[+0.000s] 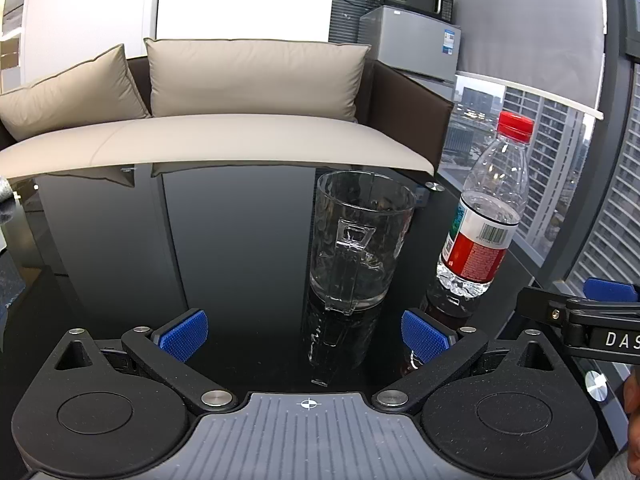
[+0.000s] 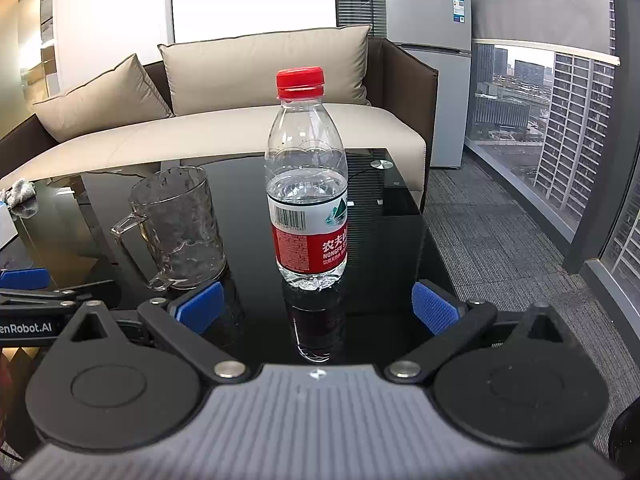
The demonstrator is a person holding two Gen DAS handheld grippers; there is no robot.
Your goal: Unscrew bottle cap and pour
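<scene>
A clear water bottle point(image 2: 306, 200) with a red cap point(image 2: 300, 82) and a red-and-white label stands upright on the black glass table point(image 2: 256, 184), about half full. Left of it stands an empty glass mug point(image 2: 180, 228) with its handle toward me. My right gripper point(image 2: 318, 308) is open just short of the bottle, nothing between its blue pads. In the left wrist view the mug point(image 1: 360, 240) is straight ahead and the bottle point(image 1: 486, 212) with its cap point(image 1: 516, 126) is to the right. My left gripper point(image 1: 306, 334) is open and empty, short of the mug.
A beige sofa point(image 2: 240, 128) with cushions runs along the table's far edge. A grey cloth point(image 2: 20, 194) lies at the table's far left. A small fridge point(image 2: 430, 32) with a microwave on top stands behind. Carpeted floor and tall windows are to the right.
</scene>
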